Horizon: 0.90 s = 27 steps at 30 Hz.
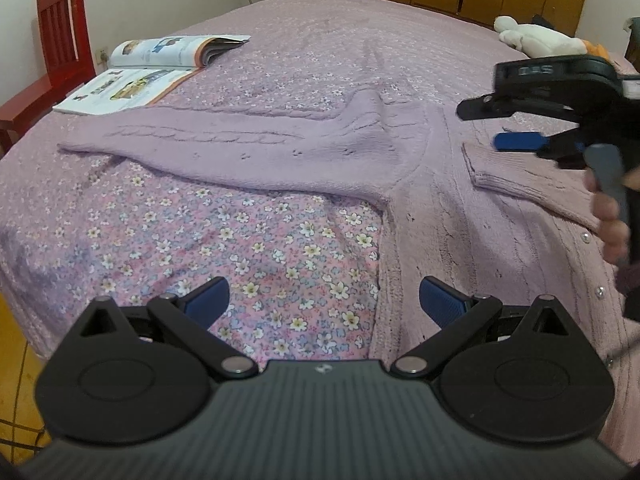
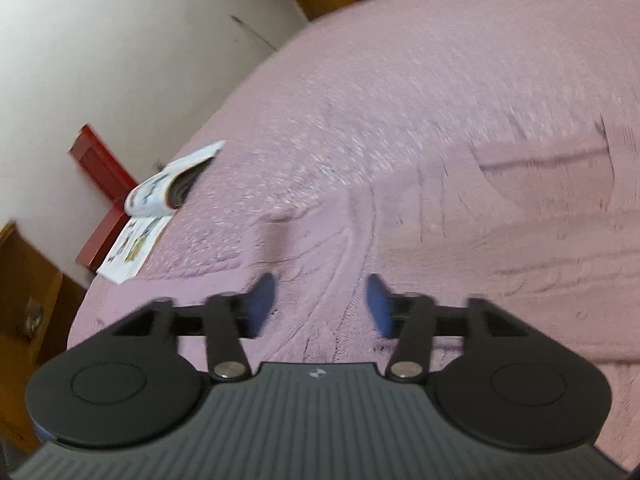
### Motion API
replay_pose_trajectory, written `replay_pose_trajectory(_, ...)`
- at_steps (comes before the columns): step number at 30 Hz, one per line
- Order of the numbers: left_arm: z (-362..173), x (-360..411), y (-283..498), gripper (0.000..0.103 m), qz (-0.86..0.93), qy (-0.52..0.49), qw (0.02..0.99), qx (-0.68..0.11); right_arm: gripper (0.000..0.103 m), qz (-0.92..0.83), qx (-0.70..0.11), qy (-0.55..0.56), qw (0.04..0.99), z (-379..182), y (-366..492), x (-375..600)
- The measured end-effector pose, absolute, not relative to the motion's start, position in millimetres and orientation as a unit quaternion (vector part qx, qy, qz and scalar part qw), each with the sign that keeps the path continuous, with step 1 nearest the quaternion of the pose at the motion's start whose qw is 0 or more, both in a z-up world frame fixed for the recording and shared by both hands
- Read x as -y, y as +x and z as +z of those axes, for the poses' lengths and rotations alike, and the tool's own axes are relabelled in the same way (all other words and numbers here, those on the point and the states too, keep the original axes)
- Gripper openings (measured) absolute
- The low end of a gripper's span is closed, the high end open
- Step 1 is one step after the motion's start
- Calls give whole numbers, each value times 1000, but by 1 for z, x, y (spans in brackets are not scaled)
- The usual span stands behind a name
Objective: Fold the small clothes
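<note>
Lilac cardigan (image 1: pixel 420 184) flat on bed (image 1: pixel 280 40), sleeve stretched leftward; both grippers (image 1: pixel 324 300) (image 2: pixel 320 304) spread, empty

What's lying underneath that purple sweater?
The sweater lies on a flowery pink bedspread that covers the bed. One sleeve stretches toward an open magazine without covering it. Whatever sits beneath the sweater's body is hidden.

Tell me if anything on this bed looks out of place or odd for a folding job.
Mostly fine. The lilac cardigan lies flat, one sleeve stretched out, the other cuff folded in. Stray items share the bed: an open magazine near the far left edge and a white soft toy far right. Both grippers are open, holding nothing.
</note>
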<state>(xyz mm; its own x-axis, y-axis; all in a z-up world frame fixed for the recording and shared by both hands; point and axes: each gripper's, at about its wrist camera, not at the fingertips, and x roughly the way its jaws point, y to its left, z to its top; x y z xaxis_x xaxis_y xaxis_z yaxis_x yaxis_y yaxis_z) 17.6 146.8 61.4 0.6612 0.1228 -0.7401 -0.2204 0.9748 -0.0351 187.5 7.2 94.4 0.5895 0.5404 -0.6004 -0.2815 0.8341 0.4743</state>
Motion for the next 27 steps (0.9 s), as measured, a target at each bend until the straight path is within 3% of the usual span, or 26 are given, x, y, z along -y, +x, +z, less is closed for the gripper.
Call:
replay_pose_trajectory(7,67,-137,37,103,70,-61,915,-393,71,232,-376,112,890,112,145,66)
replay_pose_trajectory(14,67,-107,72,102,14,-45,917,-397,71,150,-379,55,912,96,95,152)
replay_pose_trajectory(21,54,-76,117,78,-32,-49,912,-405,71,47,-349,50,934,66,50,227)
replay_pose_trajectory(27,44,-71,158,76,-28,-72,909,-410,70,-10,-347,29,937,40,47,265)
